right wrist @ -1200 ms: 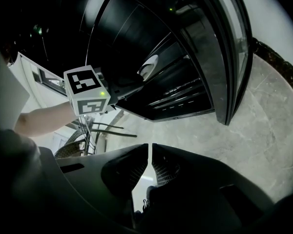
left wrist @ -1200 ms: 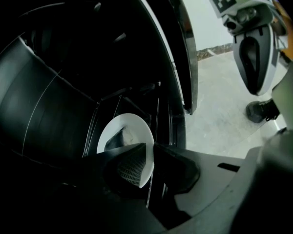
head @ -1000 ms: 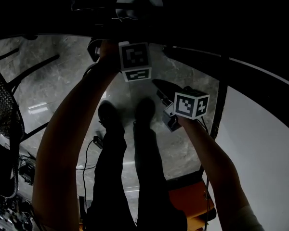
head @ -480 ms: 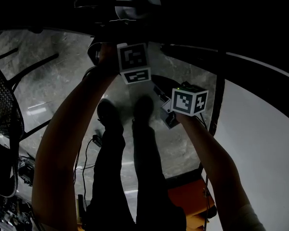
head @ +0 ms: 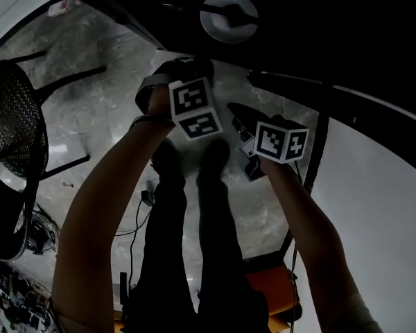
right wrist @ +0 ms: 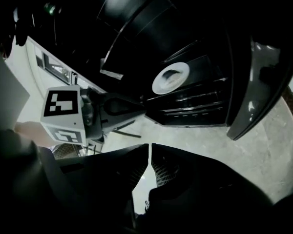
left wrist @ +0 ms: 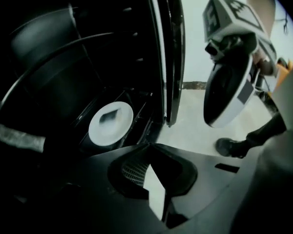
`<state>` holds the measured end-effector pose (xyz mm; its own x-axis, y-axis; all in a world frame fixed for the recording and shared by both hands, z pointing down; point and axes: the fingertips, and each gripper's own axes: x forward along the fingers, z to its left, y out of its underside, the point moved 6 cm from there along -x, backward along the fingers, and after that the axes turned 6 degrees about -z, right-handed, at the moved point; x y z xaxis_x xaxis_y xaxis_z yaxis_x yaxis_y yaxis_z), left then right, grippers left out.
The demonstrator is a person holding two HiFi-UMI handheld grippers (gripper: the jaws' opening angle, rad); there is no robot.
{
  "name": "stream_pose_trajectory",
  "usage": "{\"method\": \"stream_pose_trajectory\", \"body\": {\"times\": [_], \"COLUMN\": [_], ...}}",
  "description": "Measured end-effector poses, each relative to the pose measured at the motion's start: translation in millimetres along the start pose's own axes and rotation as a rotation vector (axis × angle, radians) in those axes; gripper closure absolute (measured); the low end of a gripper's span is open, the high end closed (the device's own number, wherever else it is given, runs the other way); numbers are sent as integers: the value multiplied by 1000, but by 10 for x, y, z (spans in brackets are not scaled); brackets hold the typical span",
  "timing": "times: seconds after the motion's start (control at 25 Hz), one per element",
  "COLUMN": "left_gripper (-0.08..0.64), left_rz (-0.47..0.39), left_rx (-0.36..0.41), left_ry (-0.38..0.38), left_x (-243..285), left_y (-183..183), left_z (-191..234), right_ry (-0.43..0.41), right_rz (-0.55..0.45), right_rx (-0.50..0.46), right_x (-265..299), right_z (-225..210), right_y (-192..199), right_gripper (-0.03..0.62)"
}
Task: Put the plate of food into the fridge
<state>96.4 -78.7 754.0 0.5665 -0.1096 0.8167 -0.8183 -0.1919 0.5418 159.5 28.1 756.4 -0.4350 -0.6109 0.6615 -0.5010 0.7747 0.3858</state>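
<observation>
The round white plate (head: 228,17) is sitting inside the dark open fridge (right wrist: 195,106), ahead of my left tongs (left wrist: 156,179) and right tongs (right wrist: 149,165).

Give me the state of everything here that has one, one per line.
fridge: door open.
plate of food: lying flat inside the fridge, in neither gripper.
left gripper: shut, empty.
right gripper: shut, empty.

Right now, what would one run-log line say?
plate: inside fridge | left gripper: shut, empty | right gripper: shut, empty | fridge door: open
</observation>
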Motion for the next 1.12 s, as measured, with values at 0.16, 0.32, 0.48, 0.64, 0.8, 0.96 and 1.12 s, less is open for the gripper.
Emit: {"method": "stream_pose_trajectory", "body": {"times": [0.16,0.32,0.48,0.64,0.8,0.96,1.12], "left_gripper": [551,551,551,551,551,551,551], "left_rz": [-11,-19,-33,-42,-66,-106,-149], "left_rx": [-39,-93,-280,-316,-381,-476,-596], "left_ry": [51,23,-9,-42,-76,-124,-218], "left_x": [-258,-560,-899,-1146,-1396,-1723,-2086], "left_y": [147,307,460,551,605,581,547], "left_z": [-81,-58,-119,-227,-210,-109,49], "right_ry": [-8,-29,-18,27,46,44,33], "right_rz": [22,-6,-35,-46,-62,-84,-90], "right_rx": [-59,-63,-48,-65,-106,-148,-190], "right_x": [12,-24,-91,-157,-277,-444,-549], "right_z": [372,634,824,1001,1260,1569,1839], "right_y": [-37,-125,-165,-162,-229,-348,-462], "right_gripper": [560,560,560,560,560,560,560]}}
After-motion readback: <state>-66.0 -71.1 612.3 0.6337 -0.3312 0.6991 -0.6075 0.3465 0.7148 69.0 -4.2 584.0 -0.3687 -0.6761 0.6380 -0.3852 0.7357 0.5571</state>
